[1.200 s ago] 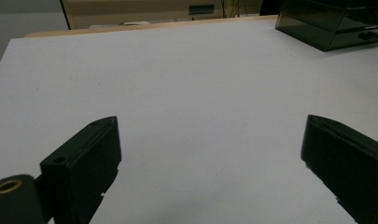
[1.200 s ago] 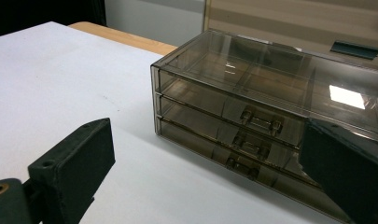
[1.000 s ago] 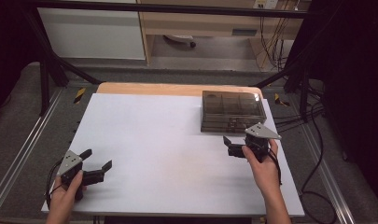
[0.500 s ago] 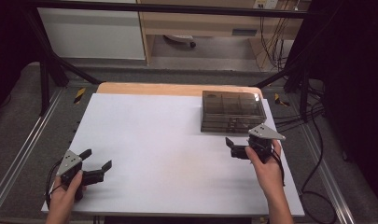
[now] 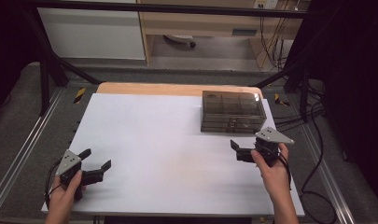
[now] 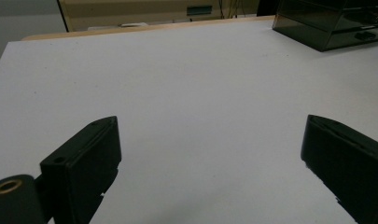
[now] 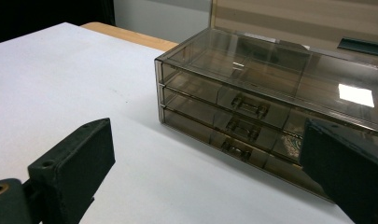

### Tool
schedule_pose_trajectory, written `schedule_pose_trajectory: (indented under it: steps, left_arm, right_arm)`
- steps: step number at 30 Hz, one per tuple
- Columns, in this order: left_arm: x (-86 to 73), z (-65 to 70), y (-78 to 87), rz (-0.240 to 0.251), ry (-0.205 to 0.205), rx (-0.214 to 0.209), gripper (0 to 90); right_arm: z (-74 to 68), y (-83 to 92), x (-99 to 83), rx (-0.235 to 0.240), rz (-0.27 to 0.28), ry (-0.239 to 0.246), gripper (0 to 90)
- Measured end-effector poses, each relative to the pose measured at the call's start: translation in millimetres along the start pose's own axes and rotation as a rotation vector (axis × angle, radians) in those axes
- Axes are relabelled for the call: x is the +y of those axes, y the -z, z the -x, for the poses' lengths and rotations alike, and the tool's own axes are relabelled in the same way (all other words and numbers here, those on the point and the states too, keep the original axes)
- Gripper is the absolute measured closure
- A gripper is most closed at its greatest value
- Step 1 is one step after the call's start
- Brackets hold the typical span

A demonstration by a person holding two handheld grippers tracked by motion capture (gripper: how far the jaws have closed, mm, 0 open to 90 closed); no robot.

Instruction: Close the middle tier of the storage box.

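Note:
A smoky see-through drawer box [image 5: 232, 112] with three stacked drawers stands at the far right of the white table [image 5: 168, 140]. In the right gripper view its handled drawer fronts [image 7: 242, 123] face me, all pushed in. My right gripper [image 5: 236, 150] hovers just in front of the box, a little to its right, open with nothing between its fingers [image 7: 207, 128]. My left gripper [image 5: 97, 158] rests near the table's front left corner, far from the box, also open and empty [image 6: 212, 123]. The box [image 6: 331, 23] sits at the top right of the left gripper view.
A wooden strip [image 5: 149, 88] runs along the table's far edge. Black frame posts [image 5: 46, 70] stand at both sides. Cables [image 5: 317, 154] trail on the floor to the right. Wide bare tabletop lies between the two grippers.
My right gripper has drifted slightly right and back toward the front edge, away from the box. The left gripper has stayed put.

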State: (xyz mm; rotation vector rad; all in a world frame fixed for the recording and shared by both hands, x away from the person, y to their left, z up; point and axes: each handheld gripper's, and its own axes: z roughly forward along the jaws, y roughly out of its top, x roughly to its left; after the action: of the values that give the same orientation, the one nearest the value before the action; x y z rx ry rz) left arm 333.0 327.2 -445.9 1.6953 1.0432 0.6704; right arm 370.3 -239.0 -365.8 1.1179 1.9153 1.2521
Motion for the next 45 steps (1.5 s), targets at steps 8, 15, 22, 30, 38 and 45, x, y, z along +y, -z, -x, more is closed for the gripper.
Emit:
schedule_pose_trajectory:
  steps: [8, 15, 22, 30, 38, 45]
  left_arm:
    - [-0.1, 0.0, -0.3, -0.004, -0.001, -0.001, 5.2]
    - [-0.1, -0.2, 0.3, -0.001, 0.002, 0.0, 5.2]
    - [-0.2, -0.2, 0.2, -0.001, 0.003, 0.0, 5.2]
    - [-1.0, 0.0, 0.0, -0.012, 0.006, -0.001, 5.2]
    - [-1.0, -0.9, 0.4, -0.012, 0.007, 0.002, 5.2]
    - [-1.0, -1.5, 0.9, -0.01, 0.008, 0.005, 5.2]
  right_arm:
    - [-0.8, 10.4, 5.4, -0.006, 0.004, 0.019, 3.7]
    - [4.7, 17.6, 4.3, -0.027, 0.001, 0.02, 3.6]
    - [12.8, 23.2, 1.1, -0.043, 0.001, 0.017, 3.3]
    - [17.6, 28.4, 0.1, -0.037, 0.008, 0.024, 3.0]
    - [22.7, 31.9, -5.1, -0.032, 0.02, 0.023, 4.5]
    - [22.9, 34.2, -14.4, -0.018, 0.018, 0.022, 4.4]
